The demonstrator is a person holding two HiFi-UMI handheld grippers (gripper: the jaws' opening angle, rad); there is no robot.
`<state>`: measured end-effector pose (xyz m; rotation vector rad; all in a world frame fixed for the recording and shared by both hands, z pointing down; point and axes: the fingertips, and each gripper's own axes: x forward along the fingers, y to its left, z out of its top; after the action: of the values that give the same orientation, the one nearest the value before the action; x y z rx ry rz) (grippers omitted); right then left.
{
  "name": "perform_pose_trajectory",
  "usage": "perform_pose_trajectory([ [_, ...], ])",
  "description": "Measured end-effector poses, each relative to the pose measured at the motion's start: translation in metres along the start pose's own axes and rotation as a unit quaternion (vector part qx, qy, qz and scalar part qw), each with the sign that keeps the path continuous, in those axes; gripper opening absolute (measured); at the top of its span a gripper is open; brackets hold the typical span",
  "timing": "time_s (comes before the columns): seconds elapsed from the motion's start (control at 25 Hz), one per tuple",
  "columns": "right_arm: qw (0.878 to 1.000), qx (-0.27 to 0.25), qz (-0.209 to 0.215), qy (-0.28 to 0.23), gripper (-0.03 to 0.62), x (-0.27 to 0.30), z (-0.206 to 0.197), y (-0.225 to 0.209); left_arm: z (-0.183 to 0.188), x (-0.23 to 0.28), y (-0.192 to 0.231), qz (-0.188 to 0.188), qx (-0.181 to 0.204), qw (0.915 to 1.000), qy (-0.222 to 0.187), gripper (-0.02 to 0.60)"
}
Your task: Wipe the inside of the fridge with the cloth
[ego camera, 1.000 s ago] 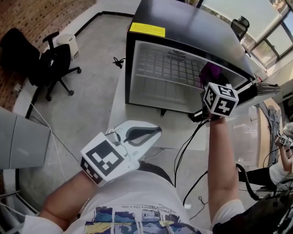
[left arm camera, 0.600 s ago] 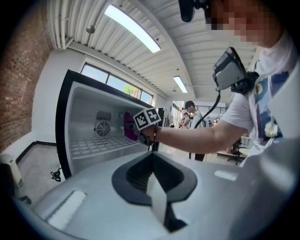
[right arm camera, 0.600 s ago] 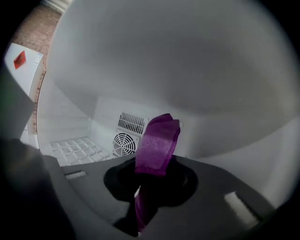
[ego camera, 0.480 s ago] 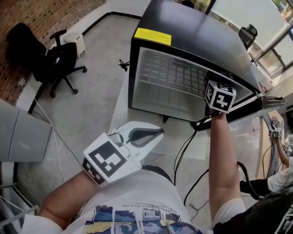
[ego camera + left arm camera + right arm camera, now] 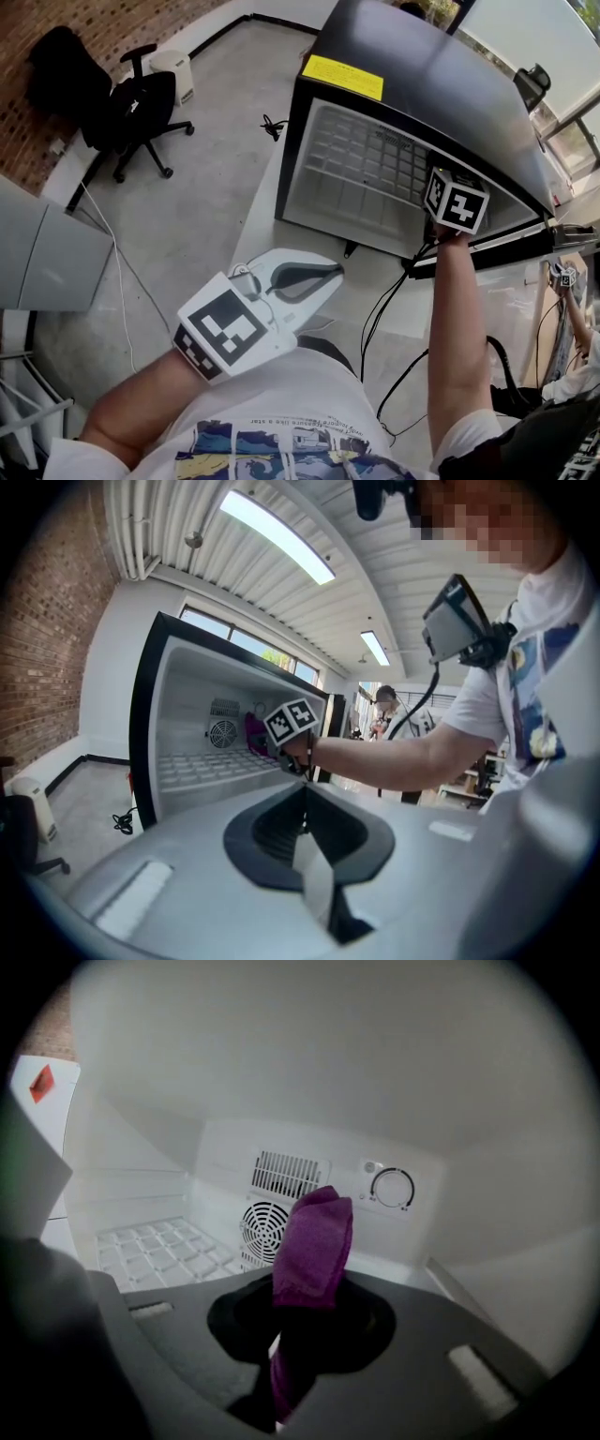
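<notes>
Concrete floor and a brick wall ring the scene, with an office chair off to one side and a white table bearing the black fridge, its door swung open. Inside, the fridge holds a white wire shelf low and to the left of the right gripper's jaws, and straight ahead of them the back wall carries a round fan grille and a thermostat dial.

The right gripper is reached into the compartment, its jaws pinching the purple cloth. The cloth's long axis runs along the jaws – the lower end is trapped between them, while the free end stands up past the tips, folded over at the top and pointing at the back wall between grille and dial.

The left gripper is held near the person's body, outside the fridge, jaws pressed together on nothing.

Against the head view a second ago, the right gripper's marker cube sits deeper under the fridge's top edge, and the cloth – then showing beside the cube – is now out of sight from above. The left gripper has barely shifted.
</notes>
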<state>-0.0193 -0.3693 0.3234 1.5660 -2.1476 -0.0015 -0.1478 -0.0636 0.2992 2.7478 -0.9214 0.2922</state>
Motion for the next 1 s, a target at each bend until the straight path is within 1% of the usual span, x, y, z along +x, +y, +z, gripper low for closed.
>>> perform_pose_trajectory([
  [0.12,1.000,0.004,0.016,0.007,0.057,0.003,0.003,0.022,-0.001,-0.002,0.002,0.001,0.000,1.0000,0.000,0.005],
  [0.24,0.999,0.003,0.045,0.004,0.057,0.009,0.012,0.047,-0.002,-0.004,0.005,0.002,-0.002,1.0000,-0.001,0.005],
  [0.36,0.998,0.011,0.063,0.005,0.057,0.013,0.017,0.063,-0.004,-0.005,0.007,0.004,-0.013,0.9999,-0.002,0.005],
  [0.64,0.994,0.014,0.111,-0.002,0.057,0.022,0.034,0.109,-0.011,-0.015,0.014,0.022,-0.022,0.9995,-0.002,0.005],
  [1.0,0.985,0.018,0.173,-0.017,0.057,0.028,0.056,0.168,-0.015,-0.033,0.023,0.049,-0.031,0.9983,-0.005,0.005],
])
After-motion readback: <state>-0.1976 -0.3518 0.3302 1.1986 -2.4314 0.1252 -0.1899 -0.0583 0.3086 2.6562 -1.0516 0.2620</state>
